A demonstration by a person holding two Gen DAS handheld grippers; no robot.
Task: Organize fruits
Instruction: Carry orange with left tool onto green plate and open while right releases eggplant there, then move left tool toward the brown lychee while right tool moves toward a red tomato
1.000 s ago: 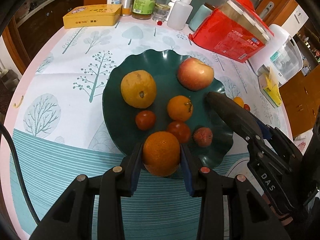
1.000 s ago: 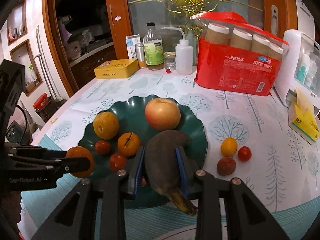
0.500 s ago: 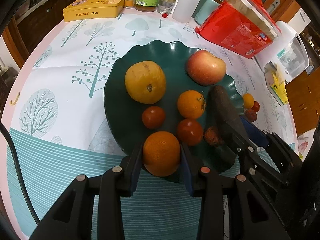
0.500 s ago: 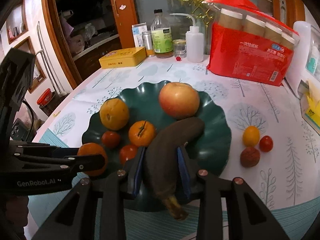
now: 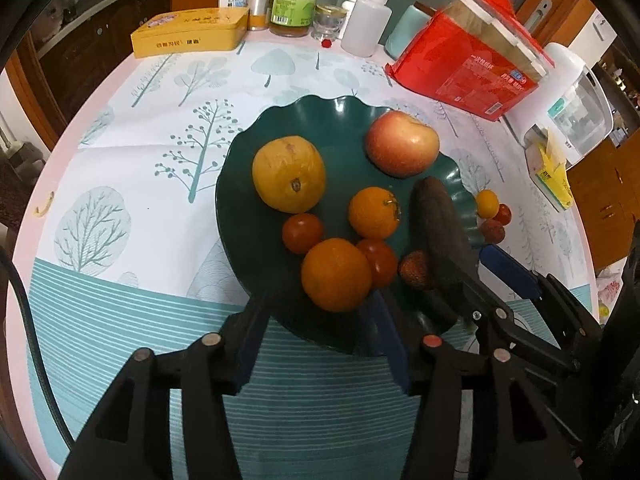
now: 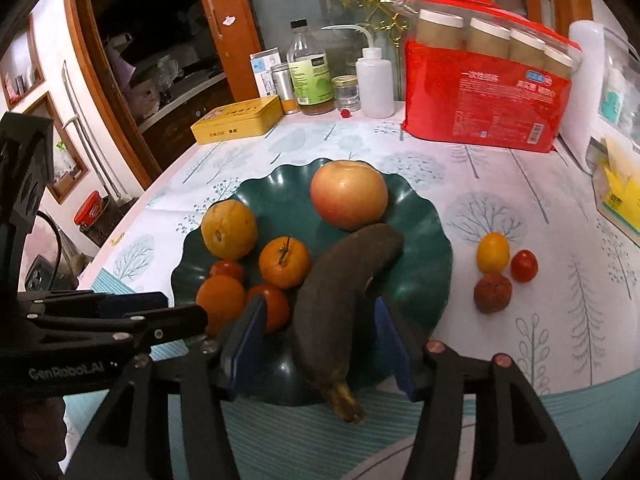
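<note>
A dark green wavy plate (image 5: 336,120) (image 6: 420,280) holds an apple (image 5: 402,144), a yellow-orange fruit (image 5: 289,174), a mandarin (image 5: 374,212), two tomatoes (image 5: 303,233), a lychee (image 5: 416,270), an orange (image 5: 336,275) (image 6: 220,300) and a brown overripe banana (image 6: 340,300) (image 5: 440,232). My left gripper (image 5: 316,340) is open, just behind the orange at the plate's near rim. My right gripper (image 6: 320,340) is open, its pads either side of the banana lying on the plate.
On the tablecloth right of the plate lie a small yellow fruit (image 6: 493,252), a tomato (image 6: 524,266) and a lychee (image 6: 493,293). Behind stand a red cup pack (image 6: 484,92), bottles (image 6: 310,76), a yellow tin (image 6: 236,120) and a white appliance (image 5: 576,120).
Both grippers have opened. The orange has left the left gripper's pads and the banana the right gripper's pads; both now rest on the plate. Both grippers have drawn back a little.
</note>
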